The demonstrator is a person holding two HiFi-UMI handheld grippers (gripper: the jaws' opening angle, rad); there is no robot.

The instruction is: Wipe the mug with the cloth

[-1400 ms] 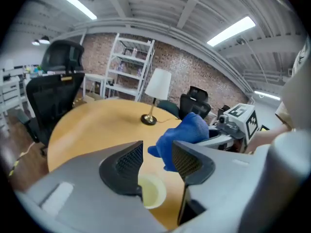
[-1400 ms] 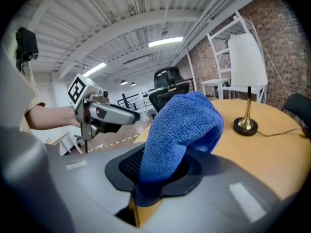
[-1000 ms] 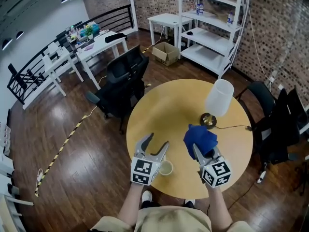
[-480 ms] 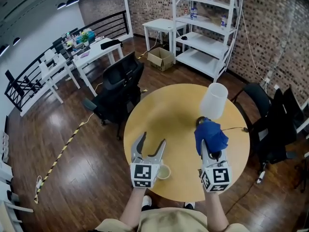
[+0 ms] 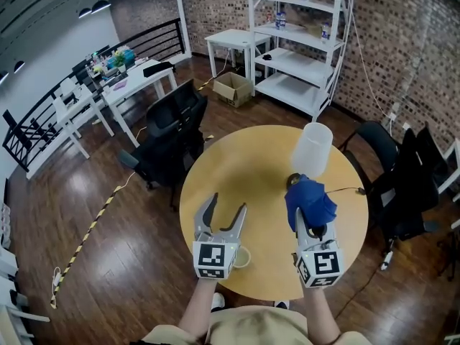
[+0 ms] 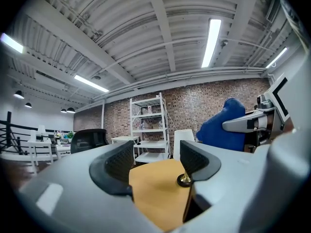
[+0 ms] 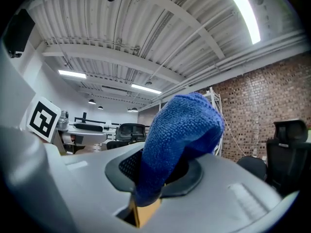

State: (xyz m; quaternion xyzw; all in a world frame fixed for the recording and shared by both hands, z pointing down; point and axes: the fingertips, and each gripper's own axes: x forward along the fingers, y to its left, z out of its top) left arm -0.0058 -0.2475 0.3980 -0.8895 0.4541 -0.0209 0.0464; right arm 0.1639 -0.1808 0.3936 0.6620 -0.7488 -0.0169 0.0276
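Note:
A cream mug (image 5: 244,256) stands on the round wooden table (image 5: 244,160) near its front edge, half hidden under my left gripper's marker cube. My left gripper (image 5: 226,204) is held above the table and is open. Its jaws have just been closing slightly with nothing between them, and through them (image 6: 154,162) I see only bare tabletop. My right gripper (image 5: 307,220) is shut on a blue cloth (image 5: 310,200), which bulges over its tips. In the right gripper view the blue cloth (image 7: 180,137) fills the jaws (image 7: 160,171).
A table lamp with a white shade (image 5: 311,148) stands just beyond the cloth, with its cable (image 5: 349,190) running off to the right. Black office chairs (image 5: 172,131) (image 5: 402,185) flank the table. White shelving (image 5: 298,42) stands against the brick wall.
Both grippers have risen a little. The right gripper has swung the cloth from pointing left to straight ahead, in front of the lamp base. More of the mug is now hidden under the left cube.

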